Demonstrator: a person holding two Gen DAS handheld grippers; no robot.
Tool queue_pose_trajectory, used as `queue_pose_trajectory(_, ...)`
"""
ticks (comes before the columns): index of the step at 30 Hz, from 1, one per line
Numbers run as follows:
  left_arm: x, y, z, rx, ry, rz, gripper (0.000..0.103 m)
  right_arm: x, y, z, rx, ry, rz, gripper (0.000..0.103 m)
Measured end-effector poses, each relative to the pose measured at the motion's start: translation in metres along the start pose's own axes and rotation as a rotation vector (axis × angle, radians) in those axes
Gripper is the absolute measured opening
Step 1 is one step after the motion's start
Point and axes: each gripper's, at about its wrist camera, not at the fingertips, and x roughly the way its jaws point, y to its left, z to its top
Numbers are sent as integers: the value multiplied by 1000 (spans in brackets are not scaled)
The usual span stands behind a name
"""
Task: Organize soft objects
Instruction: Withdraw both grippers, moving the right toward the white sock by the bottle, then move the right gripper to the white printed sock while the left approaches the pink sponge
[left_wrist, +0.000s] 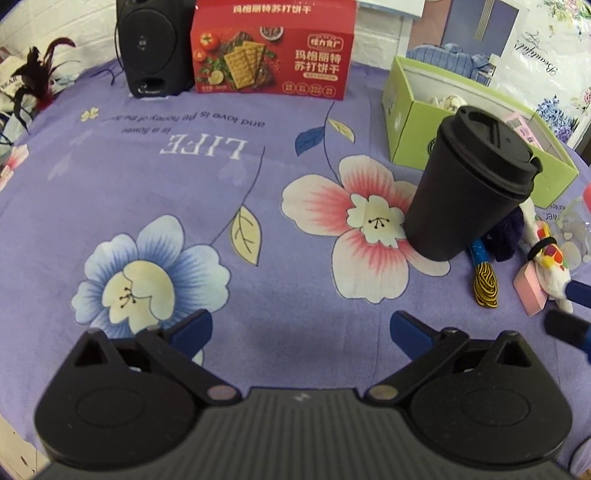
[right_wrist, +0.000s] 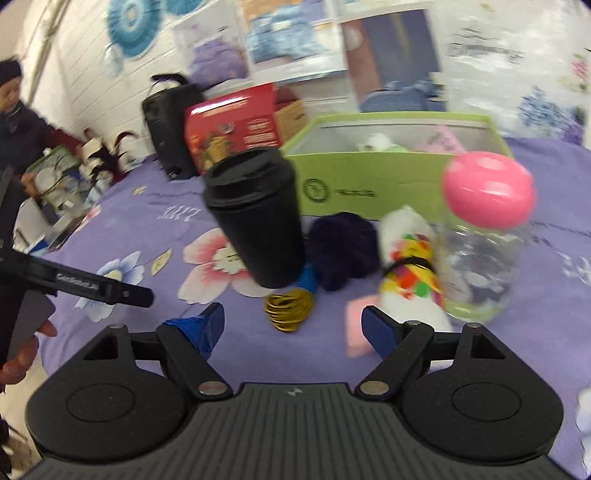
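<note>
Soft things lie on the purple floral cloth in front of a green box (right_wrist: 369, 177): a dark blue pompom (right_wrist: 343, 251), a white rolled cloth with coloured patches (right_wrist: 410, 269), a gold and blue thread bundle (right_wrist: 291, 310) and a pink sponge (right_wrist: 356, 332). The box (left_wrist: 417, 122) holds some white and pink items. My right gripper (right_wrist: 293, 328) is open and empty, just in front of the thread bundle and sponge. My left gripper (left_wrist: 301, 332) is open and empty over bare cloth, left of these things; the thread bundle (left_wrist: 484, 280) and rolled cloth (left_wrist: 550, 266) show at its right.
A black lidded cup (right_wrist: 258, 218) stands just left of the pompom. A clear jar with a pink lid (right_wrist: 484, 236) stands right of the rolled cloth. A red cracker box (left_wrist: 273, 51) and a black speaker (left_wrist: 151, 48) stand at the back. A person stands far left (right_wrist: 14, 110).
</note>
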Motion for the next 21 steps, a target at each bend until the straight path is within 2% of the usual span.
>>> queue_pose_trajectory(4, 7, 0, -1, 2, 19, -11, 102, 16, -1, -5, 31, 69, 26, 68)
queue_pose_trajectory(6, 10, -1, 0, 5, 23, -12, 102, 18, -8, -13, 61, 90, -16, 68)
queue_pose_trajectory(9, 14, -3, 2, 14, 23, -20, 102, 13, -23, -22, 90, 88, -138, 68)
queue_pose_trajectory(10, 15, -4, 2, 14, 24, -22, 102, 11, -29, -24, 123, 82, -150, 68)
queue_pose_trajectory(13, 17, -5, 3, 16, 27, -27, 102, 13, -33, -28, 194, 83, -89, 68)
queue_pose_trajectory(16, 16, -4, 3, 21, 26, -25, 102, 22, -25, -23, 156, 53, -155, 68)
queue_pose_trajectory(19, 15, 0, 3, 19, 25, -20, 102, 32, -29, -17, 191, 52, -141, 68)
queue_pose_trajectory(21, 15, 3, 3, 9, 24, -20, 102, 40, -30, -12, 177, 35, -178, 68)
